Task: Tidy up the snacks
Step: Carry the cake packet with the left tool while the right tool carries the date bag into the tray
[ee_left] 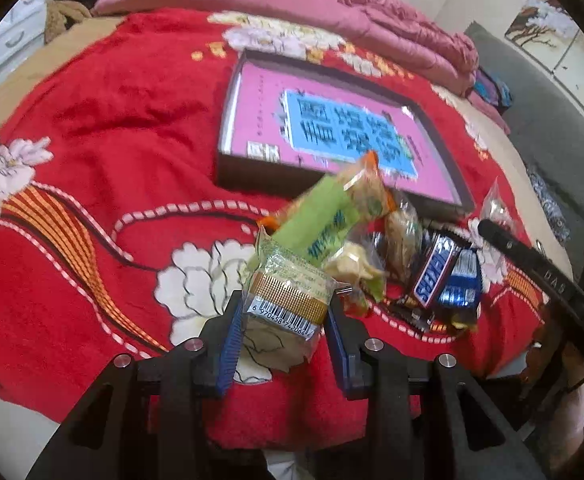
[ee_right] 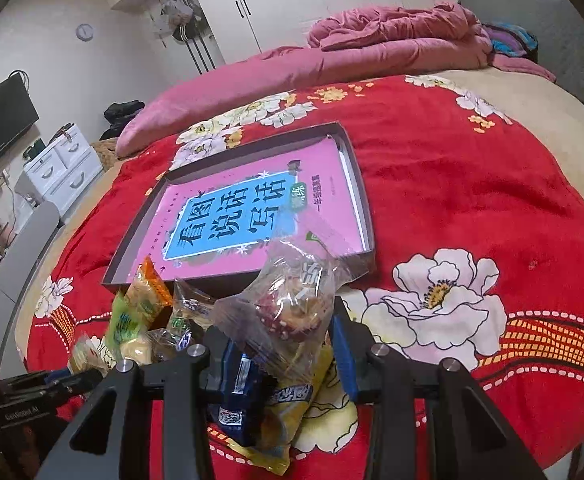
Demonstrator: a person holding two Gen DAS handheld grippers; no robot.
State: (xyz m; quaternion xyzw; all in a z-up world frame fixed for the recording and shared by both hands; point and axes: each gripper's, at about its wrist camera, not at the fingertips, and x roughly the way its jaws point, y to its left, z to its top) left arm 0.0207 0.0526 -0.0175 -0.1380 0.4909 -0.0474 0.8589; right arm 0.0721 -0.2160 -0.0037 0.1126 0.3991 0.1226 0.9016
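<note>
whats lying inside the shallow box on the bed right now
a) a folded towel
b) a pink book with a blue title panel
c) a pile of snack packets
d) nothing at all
b: the shallow box holds only a pink book with a blue title panel, while the snack packets lie on the red blanket in front of it, outside its wall.

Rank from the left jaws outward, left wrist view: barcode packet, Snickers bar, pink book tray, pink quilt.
1. barcode packet, between the jaws
2. Snickers bar, right, in the pile
3. pink book tray, ahead, beyond the pile
4. pink quilt, far edge of the bed
</note>
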